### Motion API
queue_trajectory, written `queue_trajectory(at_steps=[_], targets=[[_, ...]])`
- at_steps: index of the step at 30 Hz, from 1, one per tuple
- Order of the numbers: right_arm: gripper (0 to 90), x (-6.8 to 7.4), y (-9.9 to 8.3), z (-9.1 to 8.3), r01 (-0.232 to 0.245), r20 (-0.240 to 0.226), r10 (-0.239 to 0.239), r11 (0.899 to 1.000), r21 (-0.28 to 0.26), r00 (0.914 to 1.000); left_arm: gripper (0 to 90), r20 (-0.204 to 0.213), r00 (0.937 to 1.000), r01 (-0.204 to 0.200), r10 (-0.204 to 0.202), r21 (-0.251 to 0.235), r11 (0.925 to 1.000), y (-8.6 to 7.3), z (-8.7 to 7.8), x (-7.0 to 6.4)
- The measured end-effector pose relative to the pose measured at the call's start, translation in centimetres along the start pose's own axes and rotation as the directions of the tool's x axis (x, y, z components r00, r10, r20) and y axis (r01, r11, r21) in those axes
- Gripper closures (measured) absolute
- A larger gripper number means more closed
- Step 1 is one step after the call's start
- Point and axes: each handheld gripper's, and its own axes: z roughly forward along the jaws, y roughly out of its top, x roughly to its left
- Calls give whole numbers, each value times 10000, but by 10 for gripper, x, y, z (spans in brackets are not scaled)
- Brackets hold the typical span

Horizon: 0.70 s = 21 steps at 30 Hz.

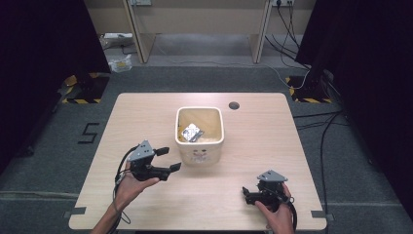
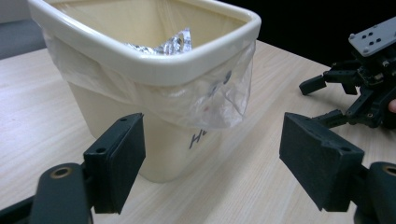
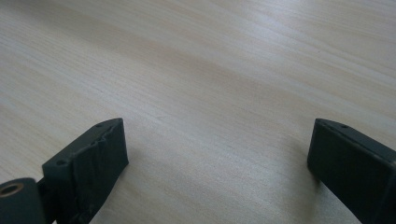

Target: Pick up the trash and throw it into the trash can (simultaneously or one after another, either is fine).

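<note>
A cream waste bin (image 1: 199,146) with a clear plastic liner stands at the middle of the wooden table (image 1: 263,146). Crumpled silver foil (image 1: 192,132) lies inside it. My left gripper (image 1: 169,159) is open just left of the bin's near corner, nothing between its jaws. In the left gripper view the bin (image 2: 154,70) looms close ahead, the foil (image 2: 175,43) peeks over its rim, and my left gripper (image 2: 210,154) stands wide open. My right gripper (image 1: 246,194) is open near the front right edge; it also appears farther off (image 2: 322,101). My right gripper (image 3: 217,154) hangs over bare wood.
A round cable hole (image 1: 234,105) sits in the table behind the bin. Cables (image 1: 321,141) trail over the grey floor on the right. Black curtains flank both sides, and a desk frame (image 1: 199,29) stands at the back.
</note>
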Motion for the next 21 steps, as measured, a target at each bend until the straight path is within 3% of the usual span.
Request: queue_trajectory(at_steps=[11,21], targets=[[52,0,0,0,0,-2,0,10000,-1,10000,220,226,9995,214,-224,433,9988,-28,7,1],[52,0,0,0,-18,2,18,10000,5,10000,219,161,9991,367,-380,748,9965,-49,6,6]])
